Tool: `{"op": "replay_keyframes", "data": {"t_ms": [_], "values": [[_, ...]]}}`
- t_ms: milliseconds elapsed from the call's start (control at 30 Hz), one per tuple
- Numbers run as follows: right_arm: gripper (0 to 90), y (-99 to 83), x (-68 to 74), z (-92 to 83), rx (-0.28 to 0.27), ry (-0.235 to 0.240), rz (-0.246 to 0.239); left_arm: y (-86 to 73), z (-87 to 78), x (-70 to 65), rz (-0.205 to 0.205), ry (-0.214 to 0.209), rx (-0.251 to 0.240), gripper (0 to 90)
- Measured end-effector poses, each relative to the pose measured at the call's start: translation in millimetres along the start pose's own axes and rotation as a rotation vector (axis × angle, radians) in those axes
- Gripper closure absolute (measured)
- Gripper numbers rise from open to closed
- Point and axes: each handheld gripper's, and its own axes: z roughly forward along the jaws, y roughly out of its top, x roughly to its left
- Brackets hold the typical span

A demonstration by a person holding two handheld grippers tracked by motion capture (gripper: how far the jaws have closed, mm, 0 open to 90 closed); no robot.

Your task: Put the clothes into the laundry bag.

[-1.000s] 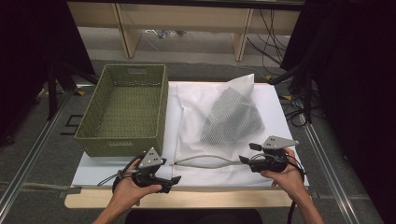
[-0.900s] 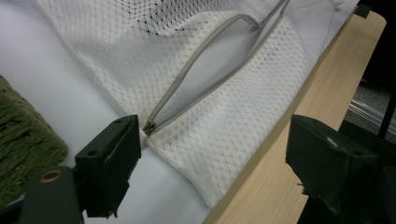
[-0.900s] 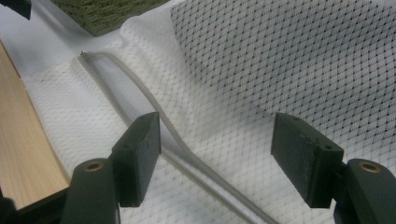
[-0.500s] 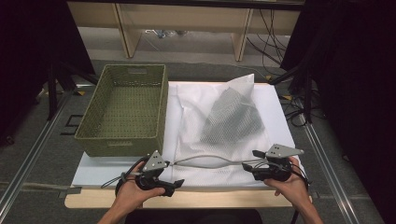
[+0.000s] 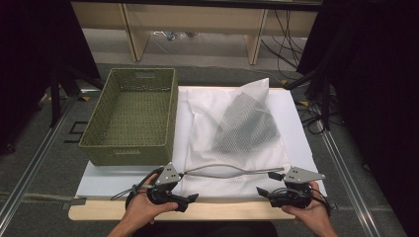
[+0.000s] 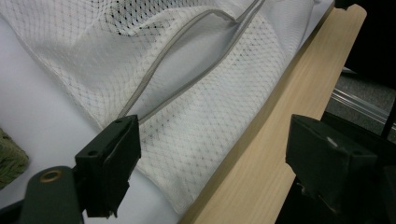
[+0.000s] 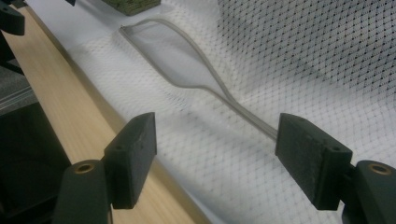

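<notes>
Right gripper (image 5: 265, 191) has pulled back toward the tabletop's near edge, off the mesh bag (image 5: 232, 143); its jaws have just been opening and now stand wide with nothing between them. Left gripper (image 5: 191, 196) has barely moved, jaws also wide and empty at the bag's near-left corner. Bag lies flat mid-tabletop beside the basket (image 5: 129, 116), zipper (image 5: 230, 170) partly agape along its near edge, so I'd say both grippers are lining up for a fresh grab there.

The laundry bag (image 5: 237, 133) is white open-mesh cloth with a smooth grey zip; the basket (image 5: 131, 116) is rough green weave; the table edge (image 5: 222, 211) is matt pale wood.
</notes>
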Motion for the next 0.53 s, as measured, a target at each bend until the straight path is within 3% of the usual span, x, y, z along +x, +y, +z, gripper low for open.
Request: {"op": "replay_keyframes", "data": {"t_ms": [133, 167, 267, 333, 400, 533], "values": [[30.0, -2.4, 5.5, -2.3, 0.013, 0.002, 0.004, 0.5, -0.9, 0.8, 0.021, 0.005, 0.011, 17.9], [30.0, -2.4, 4.6, -1.5, 0.011, 0.011, -0.012, 0.4, -0.7, -0.1, 0.004, 0.003, 0.006, 18.0], [30.0, -2.6, 4.6, 0.3, 0.019, 0.009, -0.021, 0.4, 0.0, 1.7, 0.013, 0.001, 0.006, 18.0], [30.0, -3.7, 4.0, 1.4, 0.025, -0.005, -0.038, 1.0, -1.6, 3.7, 0.049, 0.005, 0.021, 18.0], [30.0, -4.0, 3.6, 1.7, 0.024, -0.005, -0.035, -0.2, -0.4, 3.5, 0.024, -0.005, 0.018, 18.0], [30.0, -4.2, 3.1, 1.9, 0.027, -0.007, -0.034, 0.2, -1.5, 6.7, 0.043, 0.009, 0.029, 18.0]]}}
